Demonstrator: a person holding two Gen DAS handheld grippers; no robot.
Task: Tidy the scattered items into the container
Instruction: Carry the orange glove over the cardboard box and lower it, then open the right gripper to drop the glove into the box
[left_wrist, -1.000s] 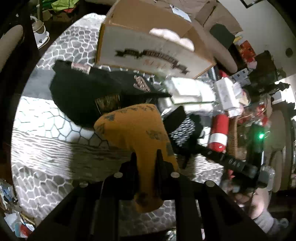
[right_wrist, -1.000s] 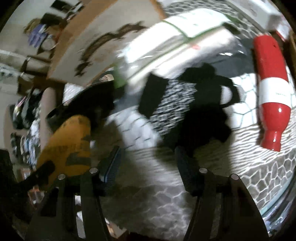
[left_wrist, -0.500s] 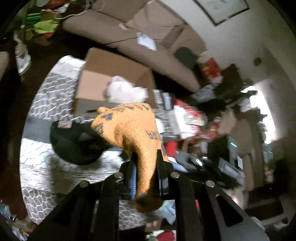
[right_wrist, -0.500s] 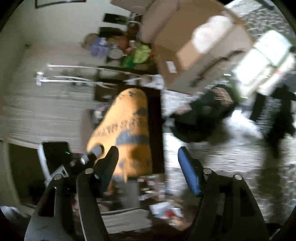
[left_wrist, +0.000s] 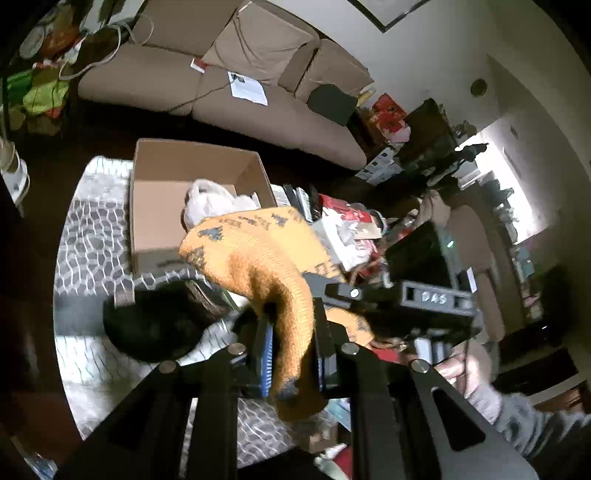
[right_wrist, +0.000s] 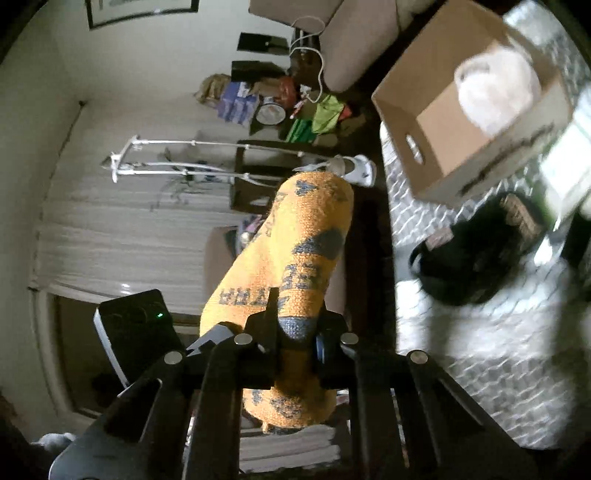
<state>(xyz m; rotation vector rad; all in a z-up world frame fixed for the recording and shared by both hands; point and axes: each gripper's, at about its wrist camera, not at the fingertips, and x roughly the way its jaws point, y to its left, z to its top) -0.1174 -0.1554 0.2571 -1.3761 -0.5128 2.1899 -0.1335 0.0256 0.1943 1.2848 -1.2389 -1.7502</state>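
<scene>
Both tongs have hold of the same thing: the orange knitted sock (left_wrist: 258, 258) hangs in the air between them. The left tongs (left_wrist: 291, 347), low in the centre of the left view, are easing open a little with one end of the sock between the pads, while the right tongs (right_wrist: 295, 332), low in the centre of the right view, are closing on the other end — the fabric is pinched there already. The cardboard box (left_wrist: 155, 192) stands open in the upper middle of the left view, a white plastic bag (left_wrist: 210, 203) already inside it. To do this step well, I judge, one pair should take over cleanly before the other lets go; then the sock should be carried right over the box opening, low enough that the limp knit drops inside rather than draping over the rim. A black cap (left_wrist: 155, 325) lies at centre left, just in front of the box, and looks a likely next item. The box and cap rest on a grey-and-white honeycomb-patterned rug (left_wrist: 88, 251) — not a desk. A beige sofa (left_wrist: 229, 85) with papers on it runs along the top, and the right side is crowded with clutter.
</scene>
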